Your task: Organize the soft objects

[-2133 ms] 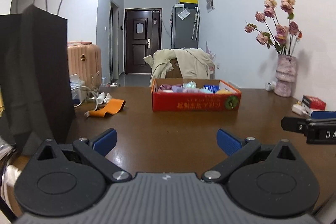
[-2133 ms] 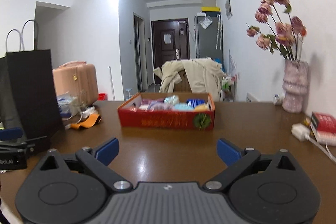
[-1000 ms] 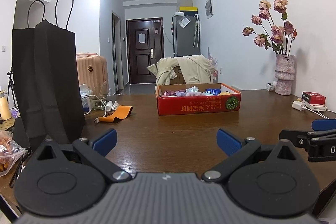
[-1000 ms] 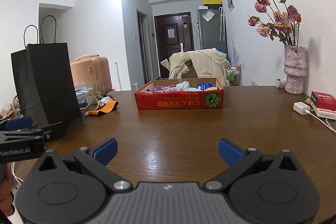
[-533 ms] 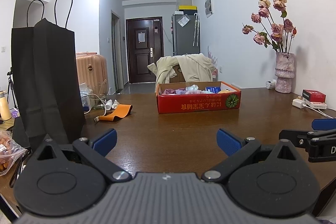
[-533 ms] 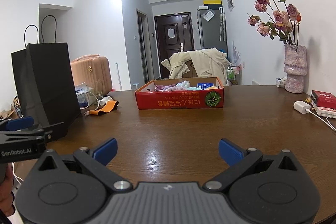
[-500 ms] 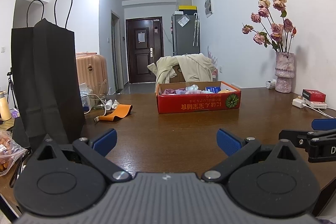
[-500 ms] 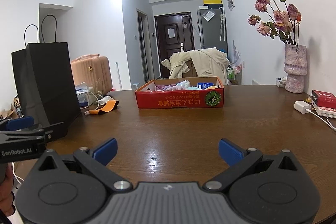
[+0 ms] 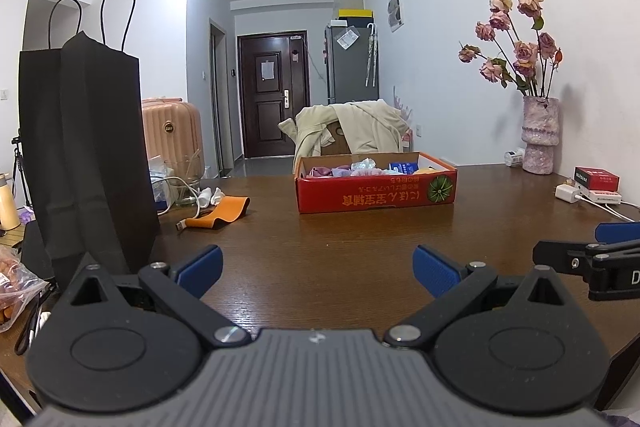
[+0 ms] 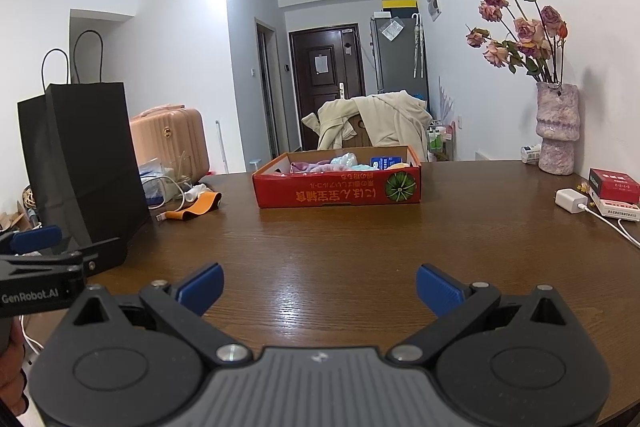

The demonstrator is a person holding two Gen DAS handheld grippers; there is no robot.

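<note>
A red cardboard box [image 9: 376,193] stands on the brown table [image 9: 320,247], far ahead of both grippers. It holds several soft things in pink, pale blue, blue and yellow [image 9: 360,167]. It also shows in the right wrist view [image 10: 338,189]. My left gripper [image 9: 318,269] is open and empty, low over the table's near side. My right gripper [image 10: 320,287] is open and empty, beside it on the right. Each gripper's side shows in the other's view.
A tall black paper bag [image 9: 84,147] stands at the left. An orange strap [image 9: 220,213], cables and a glass lie beside it. A vase of dried roses [image 9: 538,135], a red packet [image 9: 596,179] and a white charger [image 9: 568,193] are at the right.
Both grippers drew back from the red box over the first second, so it looks smaller. In the last half second nothing has visibly moved. Both stay open.
</note>
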